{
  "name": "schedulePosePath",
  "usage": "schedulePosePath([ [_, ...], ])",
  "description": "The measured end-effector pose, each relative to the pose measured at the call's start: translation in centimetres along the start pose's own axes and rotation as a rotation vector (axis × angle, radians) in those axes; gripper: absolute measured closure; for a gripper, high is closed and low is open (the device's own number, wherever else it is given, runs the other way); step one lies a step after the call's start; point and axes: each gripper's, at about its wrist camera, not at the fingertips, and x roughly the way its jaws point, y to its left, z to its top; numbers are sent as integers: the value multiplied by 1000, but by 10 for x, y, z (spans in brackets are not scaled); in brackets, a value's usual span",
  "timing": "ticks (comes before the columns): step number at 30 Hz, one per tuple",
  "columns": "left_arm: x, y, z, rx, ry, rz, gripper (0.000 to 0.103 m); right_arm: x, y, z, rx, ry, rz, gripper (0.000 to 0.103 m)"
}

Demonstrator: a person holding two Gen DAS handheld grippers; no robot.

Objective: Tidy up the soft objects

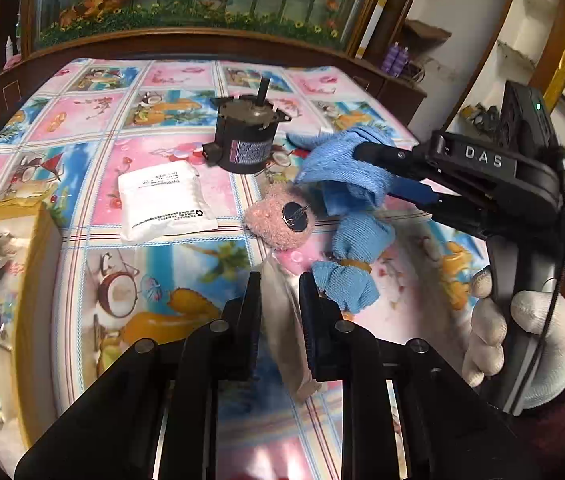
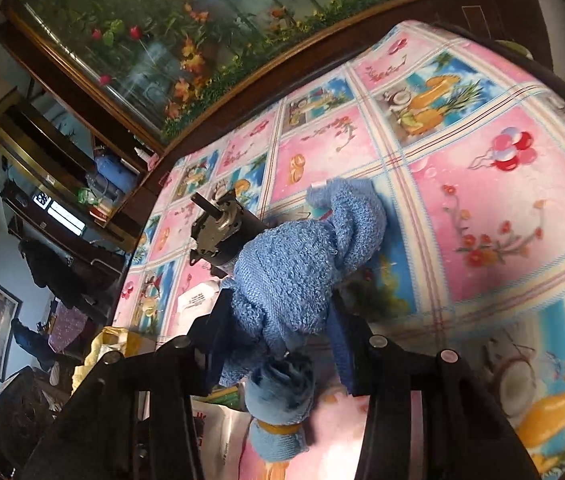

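A table covered by a glossy pink-and-blue checked fruit-print cloth point(image 1: 170, 264) carries a black cylindrical metal motor point(image 1: 247, 142) far beyond the left fingertips, a flat white paper sachet point(image 1: 164, 202) ahead-left of them, a fuzzy pink plush toy point(image 1: 278, 222) just ahead, and a knotted blue terry towel point(image 1: 356, 216) ahead-right.

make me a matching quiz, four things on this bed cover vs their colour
Things:
1. towel toy
2. fuzzy plush
3. motor
4. flat packet

Colours:
a. white
b. blue
c. black
d. pink

Pairs: 1-b, 2-d, 3-c, 4-a
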Motion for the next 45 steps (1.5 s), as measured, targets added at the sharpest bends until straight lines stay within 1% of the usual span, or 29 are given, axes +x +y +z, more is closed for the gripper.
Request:
schedulePosePath([
  [1,-6,0,-1,-1,-11,-8,87,-7,1,-1,-4,-13,0,58],
  [2,-14,-2,-2,-2,-23,-23,90,-14,4,-2,-11,-25,-2,58],
  [5,-30,-5,-6,3,-45,-46,90,-33,11,-5,-37,-58,-2,58],
  [8,-34,-9,-11,29,-24,-44,90,-48,20,-9,-63,-71,9,58],
  [10,-33,-9,-16,41,-16,-31,83,-55,24,-13,-75,-71,18,58],
  [11,-29,-7,-18,38,-3,-15,65,-58,24,-15,-81,-69,23,58],
  [12,-25,-5,-20,25,10,17,41,-61,25,-18,-89,-68,25,58],
  [13,-20,-3,-22,8,17,46,34,-65,24,-21,-94,-67,26,58],
  [14,-16,-1,-23,-4,16,49,32,-68,22,-23,-98,-67,27,58],
  [17,0,-1,-24,-21,49,40,32,-75,15,-27,-90,-72,31,58],
  [18,0,-5,-22,-18,41,40,32,-77,12,-28,-85,-75,31,58],
  [20,-5,-18,-14,13,-4,14,32,-82,5,-28,-77,-83,26,58],
  [21,-6,-28,-7,43,-18,5,30,-84,2,-28,-75,-89,21,58],
  [23,5,-49,4,122,-1,36,30,-90,-5,-27,-71,-103,11,58],
  [25,26,-67,10,204,40,70,30,-96,-15,-27,-54,-117,11,58],
  [27,53,-79,12,258,82,126,30,-100,-24,-27,-32,-126,16,58],
  [29,77,-83,12,285,123,176,30,-102,-32,-27,-17,-126,16,58],
  [31,92,-83,10,296,143,219,29,-104,-38,-28,-12,-122,11,58],
  [33,92,-81,10,278,119,212,30,-104,-41,-27,-22,-117,-1,58],
  [34,92,-78,11,263,127,203,34,-104,-42,-28,-28,-115,-6,58],
  [35,91,-74,12,238,136,159,61,-104,-43,-28,-33,-113,-9,58],
  [36,88,-70,13,210,141,96,79,-102,-42,-28,-34,-109,-8,58],
  [37,84,-68,13,189,138,70,79,-101,-42,-28,-36,-105,-5,58],
  [39,70,-66,13,171,109,59,79,-98,-37,-29,-43,-99,2,58],
  [41,52,-62,13,140,83,31,79,-96,-29,-30,-61,-91,9,58],
  [45,-4,-47,9,86,-4,0,79,-92,-1,-35,-130,-74,24,58],
])
